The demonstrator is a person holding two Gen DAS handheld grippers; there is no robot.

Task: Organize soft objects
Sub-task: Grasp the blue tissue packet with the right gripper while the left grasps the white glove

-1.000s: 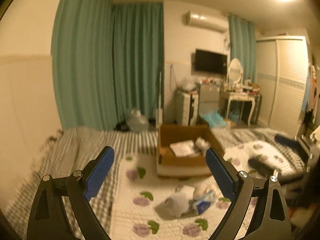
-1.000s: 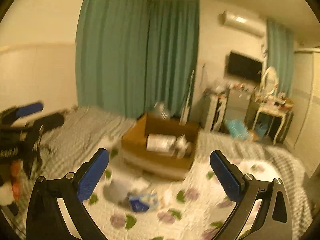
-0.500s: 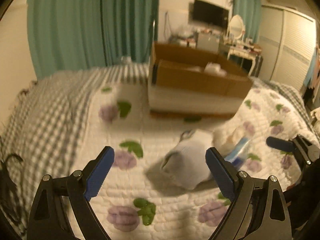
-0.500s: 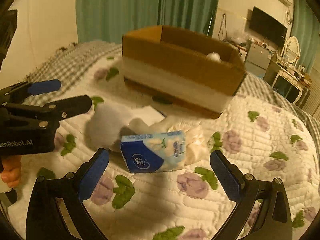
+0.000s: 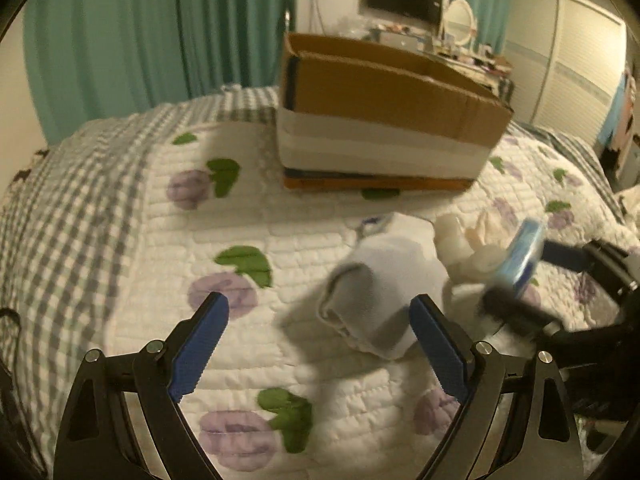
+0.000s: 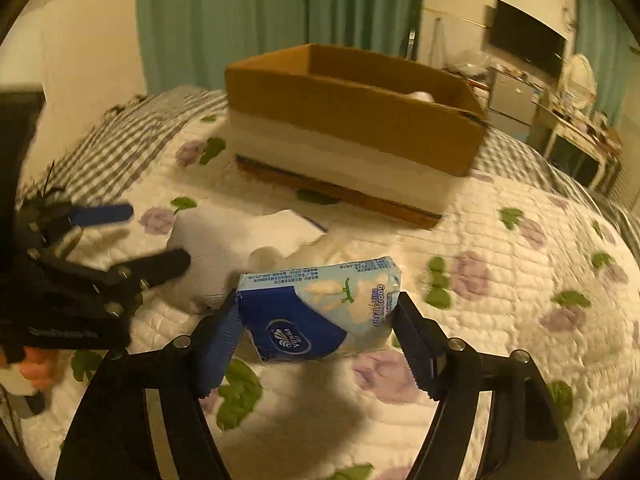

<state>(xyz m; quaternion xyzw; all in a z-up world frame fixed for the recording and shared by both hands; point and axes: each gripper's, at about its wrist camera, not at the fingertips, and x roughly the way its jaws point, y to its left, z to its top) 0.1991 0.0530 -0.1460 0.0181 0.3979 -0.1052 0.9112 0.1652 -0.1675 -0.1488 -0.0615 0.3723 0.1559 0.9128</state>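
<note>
- Right wrist view is showing the right gripper (image 6: 316, 320) taking hold of a blue-and-white tissue pack (image 6: 320, 312): its jaws have just been closing, and the blue pads are now sitting against both ends of the pack, which is lying low over the flowered quilt (image 6: 520, 288).
- The left gripper (image 5: 320, 344) is hanging wide over the quilt with nothing between its pads; a grey-white sock (image 5: 384, 284) is lying just ahead of its right finger, not yet gripped.
- Behind the sock and the pack, a small heap of pale soft things (image 5: 468, 240) is waiting on the quilt; what each piece is I cannot tell.
- The cardboard box (image 6: 352, 120) is standing open further back on the bed, well apart from the heap. Something white is peeping over its far rim in the right wrist view, so it seems a little is already stowed; how much is hidden by the near wall.
- Judging by this, the task is well short of done: the pack is only being seized, and still has to be carried to the box.
- The sock and the pale heap are remaining after that, so several trips look to be left.
</note>
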